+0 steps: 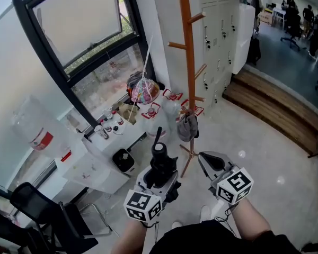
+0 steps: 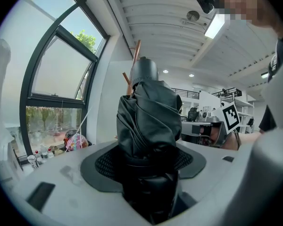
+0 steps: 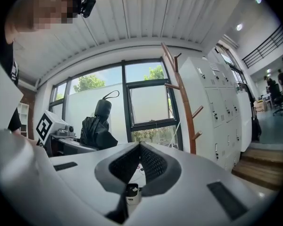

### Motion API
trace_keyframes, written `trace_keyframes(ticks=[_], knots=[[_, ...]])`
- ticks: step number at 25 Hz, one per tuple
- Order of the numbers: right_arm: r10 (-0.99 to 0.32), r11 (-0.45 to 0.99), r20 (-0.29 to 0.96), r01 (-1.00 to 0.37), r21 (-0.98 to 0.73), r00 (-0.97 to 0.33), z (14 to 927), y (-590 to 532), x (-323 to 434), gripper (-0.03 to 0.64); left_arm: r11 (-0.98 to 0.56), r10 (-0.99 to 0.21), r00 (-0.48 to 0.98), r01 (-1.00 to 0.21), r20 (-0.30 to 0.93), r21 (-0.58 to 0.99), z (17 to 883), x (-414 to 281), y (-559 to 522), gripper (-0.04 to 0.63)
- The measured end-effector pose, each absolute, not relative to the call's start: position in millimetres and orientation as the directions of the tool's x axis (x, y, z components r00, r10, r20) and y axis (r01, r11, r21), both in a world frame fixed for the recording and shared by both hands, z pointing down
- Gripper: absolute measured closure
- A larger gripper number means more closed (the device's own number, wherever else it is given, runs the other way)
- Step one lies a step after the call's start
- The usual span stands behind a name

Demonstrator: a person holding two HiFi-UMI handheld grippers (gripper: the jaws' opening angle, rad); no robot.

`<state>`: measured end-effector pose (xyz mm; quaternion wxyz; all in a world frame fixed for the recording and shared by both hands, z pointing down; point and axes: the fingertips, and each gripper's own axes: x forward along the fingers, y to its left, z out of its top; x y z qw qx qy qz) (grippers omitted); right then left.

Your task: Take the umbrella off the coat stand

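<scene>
Left gripper [image 1: 160, 174] grips the umbrella [image 2: 148, 121] (base hidden) — coat stand [image 1: 189, 62] cropped above.

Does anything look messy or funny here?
Nothing is spilled or broken. The umbrella sits bunched and crumpled in the left claw, not neatly rolled. Small bottles clutter the counter by the window.

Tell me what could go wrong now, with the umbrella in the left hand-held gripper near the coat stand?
1. The umbrella stands upright in the left hand-held gripper, which holds it on soft folded fabric; it could slip or tip.
2. The coat stand is close ahead, so the umbrella's top might knock a peg or the grey item hanging low on it.
</scene>
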<state>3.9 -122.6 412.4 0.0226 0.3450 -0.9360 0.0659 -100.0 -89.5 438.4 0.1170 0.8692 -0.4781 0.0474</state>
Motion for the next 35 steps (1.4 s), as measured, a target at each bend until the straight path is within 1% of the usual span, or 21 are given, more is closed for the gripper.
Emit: trace_keyframes(ticks=[12,35], knots=[[-0.704,0.690,0.130,-0.716,-0.107,-0.698,430.4,-67.6,-1.3,0.564,-0.584,-0.763,0.617,-0.786,0.193,0.203,456.1,-104.1,-45.2,0.308],[-0.761,0.628,0.137,-0.773,-0.091,-0.634,434.6,-17.7,-1.6,0.565,-0.660,-0.703,0.689,-0.725,0.179,0.199,457.5,-98.9,-10.1,0.308]])
